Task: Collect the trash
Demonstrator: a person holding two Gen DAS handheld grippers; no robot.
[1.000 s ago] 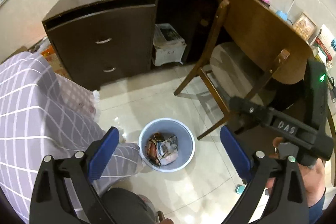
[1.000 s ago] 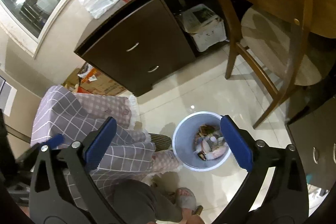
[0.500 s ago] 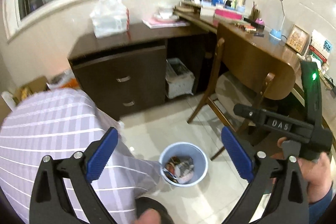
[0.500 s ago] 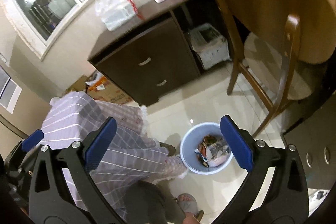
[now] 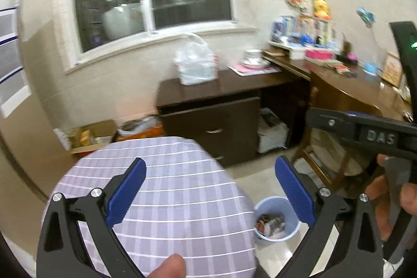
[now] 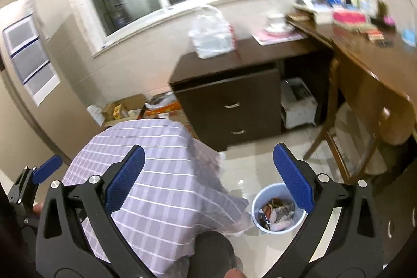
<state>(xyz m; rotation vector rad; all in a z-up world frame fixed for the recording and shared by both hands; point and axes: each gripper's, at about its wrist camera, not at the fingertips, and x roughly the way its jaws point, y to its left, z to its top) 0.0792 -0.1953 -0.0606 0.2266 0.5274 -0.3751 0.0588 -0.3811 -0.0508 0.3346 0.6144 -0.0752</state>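
Left gripper [image 5: 209, 186] and right gripper [image 6: 208, 173] both held level, fingers spread wide, nothing held. One blue trash bin [image 6: 277, 209], full of wrappers, sits on the floor below each gripper's right-hand finger. One wooden chair [image 6: 346, 137] beyond it.

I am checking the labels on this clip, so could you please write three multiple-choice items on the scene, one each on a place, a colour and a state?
1. Where does the trash bin stand?
A. on the floor
B. on the desk
C. on the chair

2. What colour is the bin?
A. red
B. light blue
C. black

3. How are the two grippers?
A. both shut on trash
B. one shut
C. both open and empty

Answers:
1 A, it sits on the pale tiles near the dark cabinet.
2 B, its rim is light blue.
3 C, the left gripper and right gripper show spread fingers with nothing between.
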